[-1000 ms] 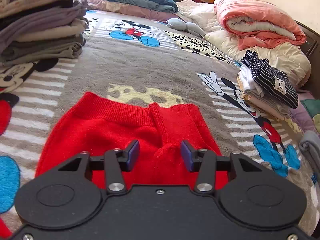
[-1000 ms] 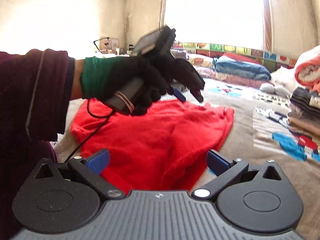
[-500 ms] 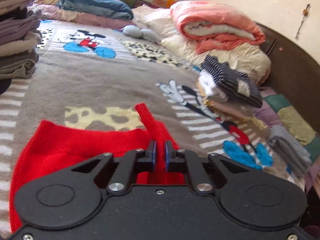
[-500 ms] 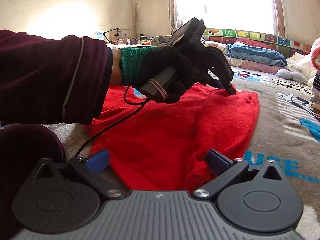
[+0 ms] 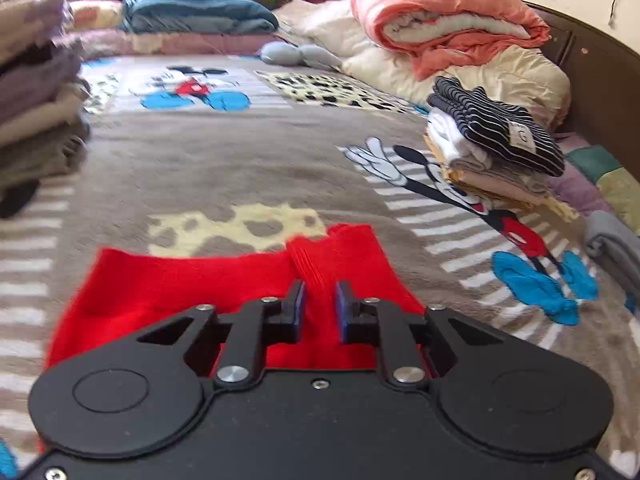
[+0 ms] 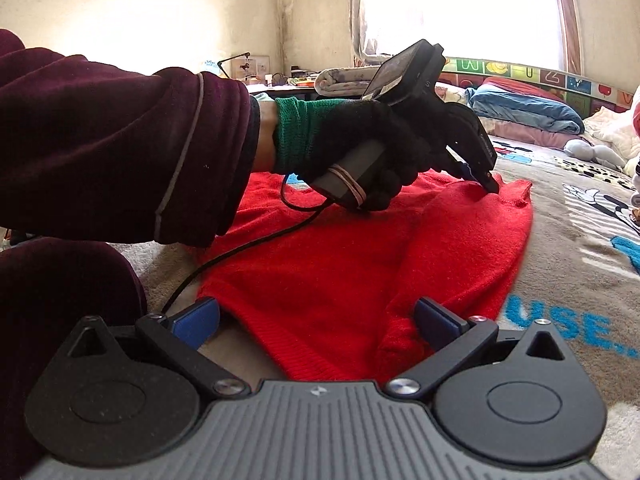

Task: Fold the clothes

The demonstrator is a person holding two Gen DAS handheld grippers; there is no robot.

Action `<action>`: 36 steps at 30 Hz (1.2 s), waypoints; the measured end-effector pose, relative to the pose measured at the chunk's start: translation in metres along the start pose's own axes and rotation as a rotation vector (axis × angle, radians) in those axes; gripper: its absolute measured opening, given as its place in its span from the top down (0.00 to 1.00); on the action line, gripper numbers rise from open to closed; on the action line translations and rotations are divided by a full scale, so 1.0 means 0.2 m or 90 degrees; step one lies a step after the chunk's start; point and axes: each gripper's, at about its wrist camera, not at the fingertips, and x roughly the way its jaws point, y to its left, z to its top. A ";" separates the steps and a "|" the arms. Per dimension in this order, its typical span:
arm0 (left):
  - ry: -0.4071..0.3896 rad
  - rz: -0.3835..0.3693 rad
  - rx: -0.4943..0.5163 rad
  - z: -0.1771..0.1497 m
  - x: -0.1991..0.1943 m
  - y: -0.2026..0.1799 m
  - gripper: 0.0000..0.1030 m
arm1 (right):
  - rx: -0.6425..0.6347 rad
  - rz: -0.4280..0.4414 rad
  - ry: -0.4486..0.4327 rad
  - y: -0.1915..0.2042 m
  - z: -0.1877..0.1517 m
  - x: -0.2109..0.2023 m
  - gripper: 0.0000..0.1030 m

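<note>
a red knitted garment [image 5: 168, 292] lies spread on a grey cartoon-print fleece blanket [image 5: 224, 168] covering a bed. the left gripper [image 5: 319, 306], held by a hand in a black glove with a green cuff [image 6: 360, 148], points down at the garment's far edge. a raised ribbed fold of the red knit stands between its blue pads [image 5: 298, 306]. the jaws are narrow and easing apart, and the pads look to be just off the cloth rather than pinching it, though the blur makes that hard to judge. the fold is probably lifted there so that side can be carried over the rest.

the right gripper [image 6: 316, 320] sits low at the garment's near edge, jaws spread wide, with the red hem lying between its pads and nothing gripped. it seems placed to take that near edge, so both ends of one side move together.

to the left of the left gripper stands a stack of folded grey and beige clothes [image 5: 36, 120]. to its right is a smaller pile topped by a navy striped garment [image 5: 496, 132], likely finished work.
</note>
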 end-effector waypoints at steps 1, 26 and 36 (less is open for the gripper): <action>-0.015 0.026 0.014 0.00 -0.05 -0.01 0.86 | -0.001 -0.001 0.001 0.00 0.00 0.00 0.00; 0.002 -0.052 0.027 -0.40 -0.50 -0.40 0.84 | -0.033 -0.098 -0.016 0.02 0.00 -0.16 0.01; 0.029 -0.046 -0.067 -0.48 -0.39 -0.25 0.82 | -0.010 -0.073 0.067 -0.03 -0.01 0.13 0.00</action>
